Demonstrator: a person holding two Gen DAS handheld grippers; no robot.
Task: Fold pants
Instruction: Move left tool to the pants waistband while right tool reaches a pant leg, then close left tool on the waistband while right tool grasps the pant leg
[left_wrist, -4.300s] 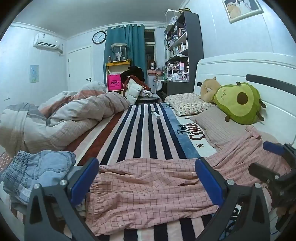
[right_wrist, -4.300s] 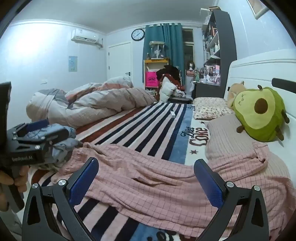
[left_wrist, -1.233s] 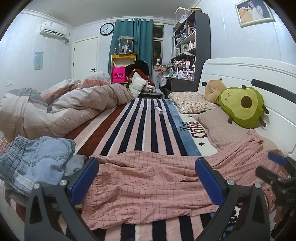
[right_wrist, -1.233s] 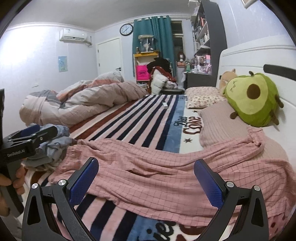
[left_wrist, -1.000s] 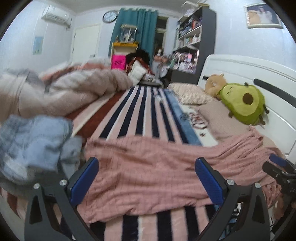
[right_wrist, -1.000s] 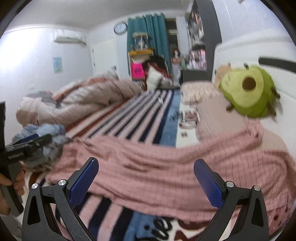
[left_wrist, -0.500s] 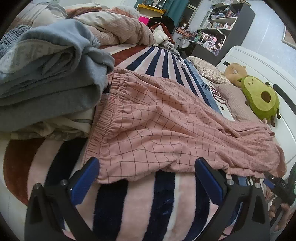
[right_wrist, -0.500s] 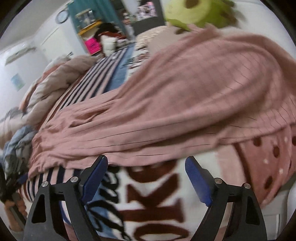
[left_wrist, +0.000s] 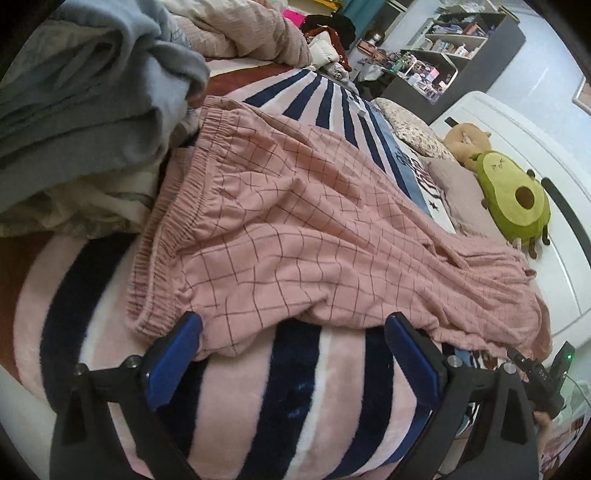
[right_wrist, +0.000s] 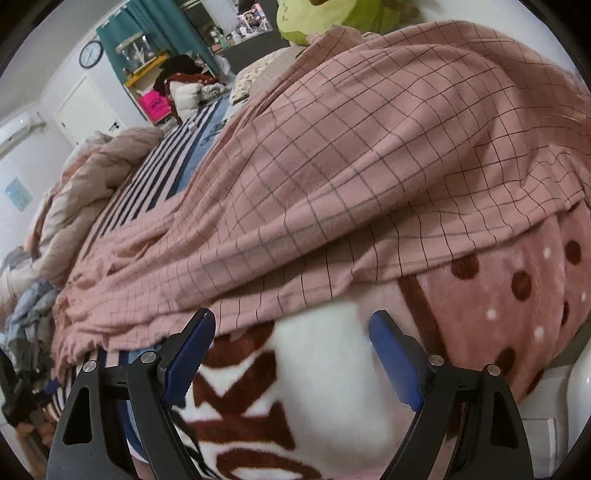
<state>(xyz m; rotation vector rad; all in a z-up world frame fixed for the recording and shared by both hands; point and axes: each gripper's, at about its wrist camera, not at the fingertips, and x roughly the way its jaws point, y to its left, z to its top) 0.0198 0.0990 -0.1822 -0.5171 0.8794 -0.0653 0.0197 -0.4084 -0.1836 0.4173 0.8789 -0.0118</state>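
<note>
Here we see pink checked pants (left_wrist: 314, 229) lying spread out across a striped blanket (left_wrist: 295, 387) on the bed; the waistband (left_wrist: 173, 221) sits near a pile of grey and blue clothes (left_wrist: 85, 85), and the legs reach toward a green avocado toy (left_wrist: 513, 195) by the white headboard (left_wrist: 517, 122). Our left gripper (left_wrist: 291, 354) is low over the blanket, just by the near edge of the pants close to the waistband; its jaws are wide apart and hold nothing. Our right gripper (right_wrist: 291, 350) is at the leg end (right_wrist: 369, 177), right by the hem; its jaws are wide apart too, with only blanket (right_wrist: 332, 369) between them; we see a rumpled quilt (right_wrist: 96, 173) farther back.
</note>
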